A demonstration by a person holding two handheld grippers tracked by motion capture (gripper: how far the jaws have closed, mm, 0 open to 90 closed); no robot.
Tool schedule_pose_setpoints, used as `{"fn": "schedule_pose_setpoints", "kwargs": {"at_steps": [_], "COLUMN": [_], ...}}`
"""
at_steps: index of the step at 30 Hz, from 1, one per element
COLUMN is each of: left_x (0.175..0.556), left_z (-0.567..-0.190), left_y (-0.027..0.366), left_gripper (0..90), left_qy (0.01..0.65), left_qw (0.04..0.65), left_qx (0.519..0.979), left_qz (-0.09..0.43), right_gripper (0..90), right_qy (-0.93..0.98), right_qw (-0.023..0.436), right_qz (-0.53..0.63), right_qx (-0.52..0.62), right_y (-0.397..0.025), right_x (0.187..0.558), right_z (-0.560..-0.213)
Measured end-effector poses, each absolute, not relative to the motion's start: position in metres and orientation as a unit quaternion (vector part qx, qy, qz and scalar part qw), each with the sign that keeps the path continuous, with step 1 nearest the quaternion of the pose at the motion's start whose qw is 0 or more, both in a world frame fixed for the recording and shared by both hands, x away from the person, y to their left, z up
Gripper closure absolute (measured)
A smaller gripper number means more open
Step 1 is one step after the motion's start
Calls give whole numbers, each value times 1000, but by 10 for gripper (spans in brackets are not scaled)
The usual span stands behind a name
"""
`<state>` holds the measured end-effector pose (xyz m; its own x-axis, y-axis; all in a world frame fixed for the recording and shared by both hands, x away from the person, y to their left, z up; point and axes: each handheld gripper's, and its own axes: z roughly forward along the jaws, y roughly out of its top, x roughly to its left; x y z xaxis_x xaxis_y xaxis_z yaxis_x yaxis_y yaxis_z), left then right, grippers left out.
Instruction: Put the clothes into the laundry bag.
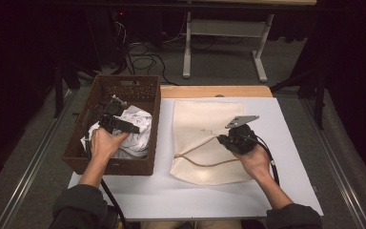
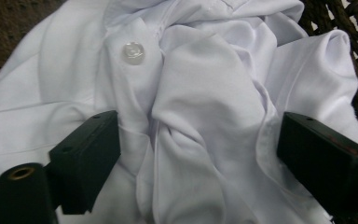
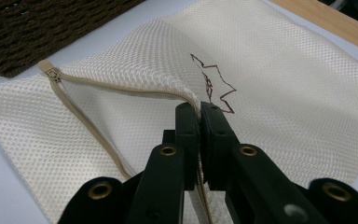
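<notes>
The worktop (image 1: pixel 286 143) is white with a wooden strip along its far edge, standing on grey carpet in a dim room; cables and a white frame lie behind it. A wicker basket (image 1: pixel 148 125) sits at its left end, holding a crumpled white shirt (image 2: pixel 200 93). The left claw (image 2: pixel 198 149) is spread wide over the shirt's folds. The right claw (image 3: pixel 199 116) is clamped on the zipper edge of a cream mesh bag (image 3: pixel 284 84) lying flat at mid-worktop.
</notes>
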<state>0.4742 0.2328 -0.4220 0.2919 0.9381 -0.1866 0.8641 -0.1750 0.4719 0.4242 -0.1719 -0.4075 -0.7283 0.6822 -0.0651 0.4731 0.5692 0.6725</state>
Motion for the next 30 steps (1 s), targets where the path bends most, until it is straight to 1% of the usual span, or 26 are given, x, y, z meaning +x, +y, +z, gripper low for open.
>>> {"fn": "schedule_pose_setpoints", "kwargs": {"at_steps": [1,2,7,8,10,12,14,15,16,18,20,21,22,23,24,28,30], "left_x": [475,475,472,471,474,476,480,480,484,488,489,491,492,493,494,498,502], "left_z": [-423,-423,-416,-415,-418,-420,-426,-426,-431,-439,-442,-446,-451,-454,-454,-457,-461], "left_y": [233,233,235,229,223,221,216,216,215,222,225,227,232,235,236,236,238], "left_gripper": [95,54,45,31,3,1,0,0,0,0,0,0,0,0,0,0,0], "left_qy": [589,588,578,572,568,568,568,568,569,585,593,600,607,613,616,613,617], "left_qw": [258,263,293,282,265,260,228,228,184,181,175,157,156,166,168,167,171], "left_qx": [763,762,759,768,776,779,787,787,793,784,779,776,773,768,766,768,765], "left_qz": [66,60,56,66,65,61,84,84,116,104,105,114,98,82,78,79,69], "right_gripper": [872,872,872,872,872,872,872,872,871,870,870,869,869,869,869,868,868], "right_qy": [871,872,871,870,871,872,872,872,872,871,871,870,870,870,871,871,871], "right_qw": [161,161,161,160,157,157,158,158,158,159,159,159,159,157,157,154,155], "right_qz": [325,323,325,323,321,321,321,321,321,322,323,323,323,322,321,319,319], "right_qx": [332,331,332,335,337,335,333,333,334,334,335,335,335,339,338,341,340], "right_y": [-172,-172,-173,-173,-173,-173,-172,-172,-173,-175,-177,-178,-178,-179,-180,-181,-180], "right_x": [424,425,425,425,426,426,425,425,425,425,425,425,425,425,425,426,426], "right_z": [-408,-408,-408,-410,-411,-411,-411,-411,-411,-410,-410,-411,-411,-412,-413,-416,-416]}}
